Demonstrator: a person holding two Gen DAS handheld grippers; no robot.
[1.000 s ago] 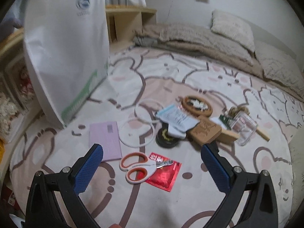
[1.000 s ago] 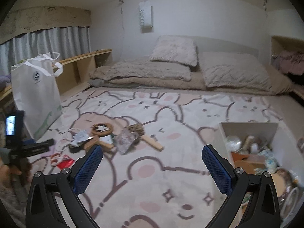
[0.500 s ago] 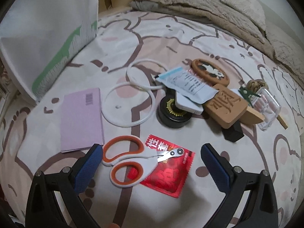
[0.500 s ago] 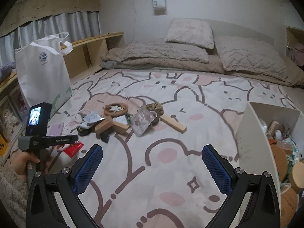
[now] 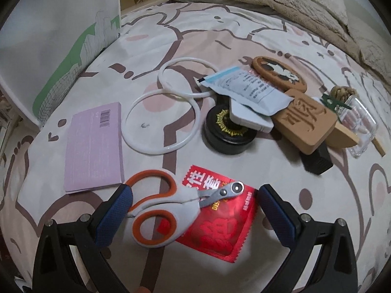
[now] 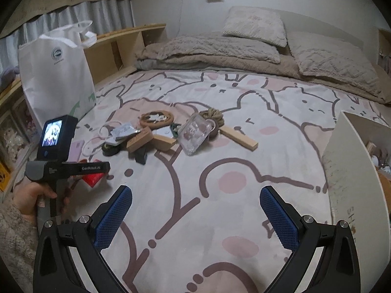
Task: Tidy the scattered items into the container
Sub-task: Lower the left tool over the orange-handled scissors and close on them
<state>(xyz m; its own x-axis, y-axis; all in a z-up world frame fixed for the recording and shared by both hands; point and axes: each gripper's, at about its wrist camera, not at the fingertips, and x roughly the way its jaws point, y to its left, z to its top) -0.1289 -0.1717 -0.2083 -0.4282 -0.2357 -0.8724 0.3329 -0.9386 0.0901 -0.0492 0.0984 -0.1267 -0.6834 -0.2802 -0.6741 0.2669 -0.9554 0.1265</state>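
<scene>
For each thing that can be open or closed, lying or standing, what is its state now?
left gripper: open, around the scissors, not closed on them
right gripper: open, empty
scissors: closed, flat, partly on red packet
white bag: upright
glass jar: on its side
container: open on top

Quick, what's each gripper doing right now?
Left gripper: open, holding nothing, fingers either side of the scissors.
Right gripper: open, empty.
</scene>
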